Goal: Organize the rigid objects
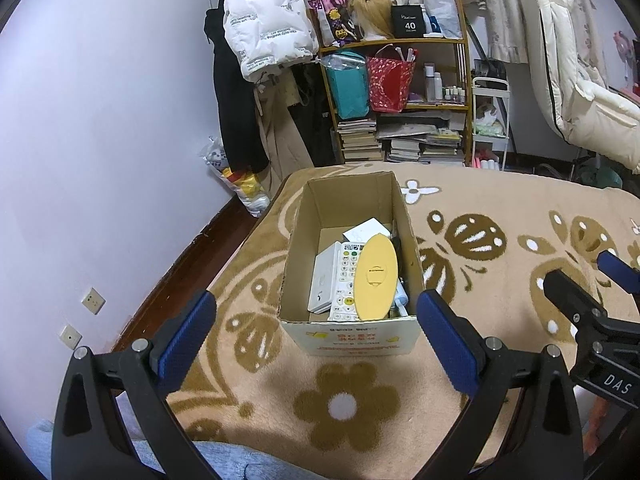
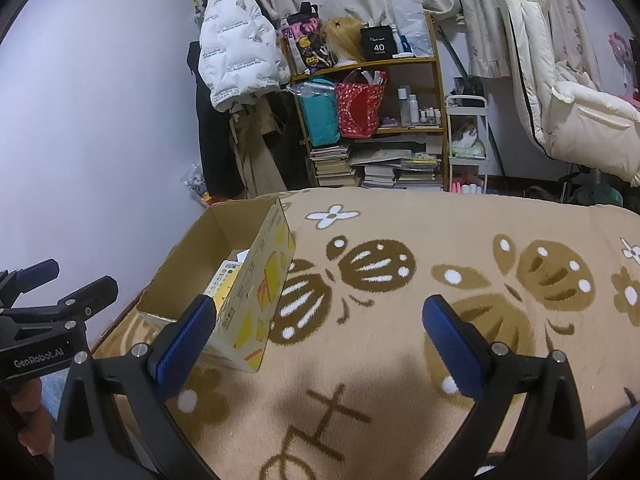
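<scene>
– So, starting at the far left, what is showing?

– A pale wall (image 1: 100, 140) with two sockets (image 1: 93, 301) low down is filling that side. Just right of it, the left gripper (image 1: 316, 322) is hovering over a tan blanket (image 1: 360, 400) with brown flowers, its blue fingers (image 1: 188, 336) spread wide apart and gripping nothing.

– And between those fingers?

– A cardboard box (image 1: 296, 240) is sitting on the blanket with its top open, its near wall lying right between the fingertips in the left wrist view. Inside, a white remote (image 1: 344, 280) with coloured buttons is lying flat, a white flat device (image 1: 322, 284) is resting just beside it on the left, and a yellow oval thing (image 1: 376, 276) is lying on top of the remote, leaning toward the box's right wall. A white card (image 1: 366, 230) is peeking out behind them.

– Moving further right?

– The right gripper (image 2: 316, 324) is hanging over the bare blanket, well to the right of the box. Its blue fingers (image 2: 450, 344) are also standing wide open, empty. From its camera the box (image 2: 256, 292) is appearing beside the left fingertip, its yellow printed side facing the lens.

– And at the back?

– A white puffy jacket (image 1: 264, 24) is hanging on the left, a wooden shelf (image 1: 440, 42) with a teal bag (image 1: 348, 88), a red bag (image 1: 390, 84) and stacked books (image 1: 360, 140) is standing right of it, and a white padded chair (image 1: 568, 60) is sitting at the far right.
</scene>
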